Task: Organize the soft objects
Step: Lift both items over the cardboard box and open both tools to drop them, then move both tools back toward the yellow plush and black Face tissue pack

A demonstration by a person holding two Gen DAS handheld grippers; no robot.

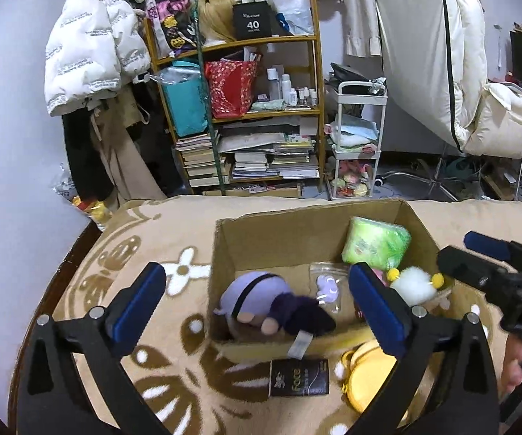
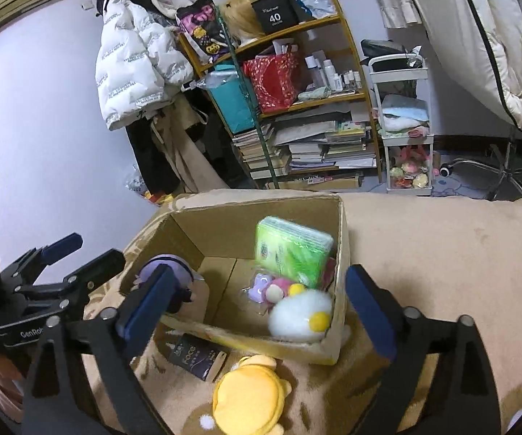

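Tool status: the left tool [image 1: 257, 311] hangs over the near left part of the cardboard box [image 1: 257, 235] with its jaws apart and nothing between them; the right tool [image 2: 257, 311] hangs over the near right part of the same box, jaws likewise apart and empty. Directly below the left tool, the purple plush doll [image 1: 257, 301] lies inside the box against the near wall. Below the right tool, the white fluffy plush [image 2: 299, 313] with yellow pom-poms rests in the near right corner, with a small bagged purple toy [image 2: 257, 290] and a pink plush [image 2: 279, 286] just beside it and the green tissue pack [image 2: 289, 246] leaning on the right wall behind them. Outside the box, on the patterned blanket [image 1: 152, 290], the yellow plush pouch [image 2: 246, 395] lies near the front wall, with a dark flat packet [image 2: 197, 357] beside it to the left. Judgement: most soft items are already boxed, and the step in hand appears to be collection of the remaining yellow pouch. The next move likely calls for the right tool to draw back from the box, descend over the pouch, close across its body and carry it over the front wall.
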